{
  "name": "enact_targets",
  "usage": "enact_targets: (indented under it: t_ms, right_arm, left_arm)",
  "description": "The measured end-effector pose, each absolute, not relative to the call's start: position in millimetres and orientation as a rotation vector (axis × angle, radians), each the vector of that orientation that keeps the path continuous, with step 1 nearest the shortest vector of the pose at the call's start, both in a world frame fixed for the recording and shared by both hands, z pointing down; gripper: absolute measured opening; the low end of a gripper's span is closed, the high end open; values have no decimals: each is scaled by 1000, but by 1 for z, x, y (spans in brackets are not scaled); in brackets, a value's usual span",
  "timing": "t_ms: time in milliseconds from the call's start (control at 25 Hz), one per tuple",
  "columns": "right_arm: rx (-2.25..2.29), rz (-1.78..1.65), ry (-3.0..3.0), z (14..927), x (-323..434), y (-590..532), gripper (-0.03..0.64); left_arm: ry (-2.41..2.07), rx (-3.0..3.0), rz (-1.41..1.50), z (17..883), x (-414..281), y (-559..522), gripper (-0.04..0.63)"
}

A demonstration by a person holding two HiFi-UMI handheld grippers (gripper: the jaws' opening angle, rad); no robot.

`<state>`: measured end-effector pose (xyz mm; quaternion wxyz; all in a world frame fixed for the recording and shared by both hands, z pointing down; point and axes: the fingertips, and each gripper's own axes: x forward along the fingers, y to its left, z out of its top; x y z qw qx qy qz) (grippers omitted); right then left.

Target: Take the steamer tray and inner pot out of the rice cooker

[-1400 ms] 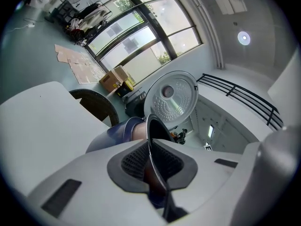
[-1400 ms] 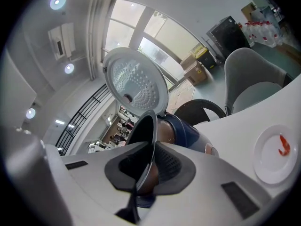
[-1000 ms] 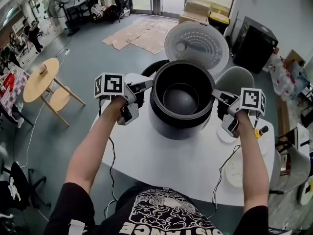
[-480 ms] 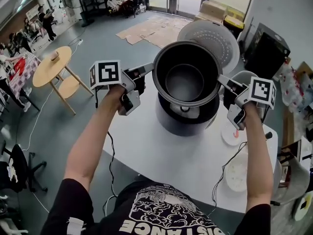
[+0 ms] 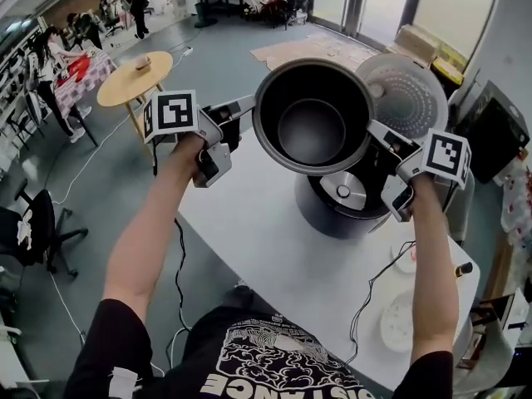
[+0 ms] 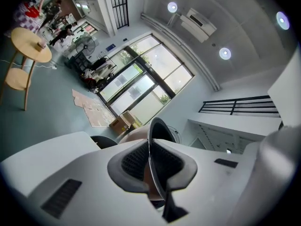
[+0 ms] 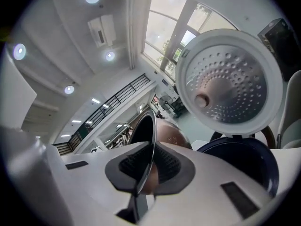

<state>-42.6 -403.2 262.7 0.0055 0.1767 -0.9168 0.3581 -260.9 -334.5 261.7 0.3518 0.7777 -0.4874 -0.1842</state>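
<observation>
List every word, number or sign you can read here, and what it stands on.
"ISTANCE", cut off by the frame edge: black T-shirt.
Square black-and-white markers, no letters: cubes on the left gripper and right gripper.
Faint print on the inner pot: too small to read.

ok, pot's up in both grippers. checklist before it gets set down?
1. left gripper grip: ok, jaws shut on the inner pot rim.
2. right gripper grip: ok, shut on the opposite rim.
3. Pot clear of the rice cooker: ok, held above it, offset to the left.
4. Landing spot: ok, bare table left of the cooker.
5. Pot level: cannot tell.
6. lid out of the path: ok, open behind the cooker.
</observation>
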Motion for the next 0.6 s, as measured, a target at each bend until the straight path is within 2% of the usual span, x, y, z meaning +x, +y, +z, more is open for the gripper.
enact_targets:
  t_ms: [320,600]
  right_arm:
    - [360,1108,-2822,276,-70,-395,43]
    - [404,1126,-2745,318,-199,-343,44]
  left_arm:
    - [-1417,1896,-522,272,-277,-292,29]
    - [-1405,1834,-523,320,-407,-240,29]
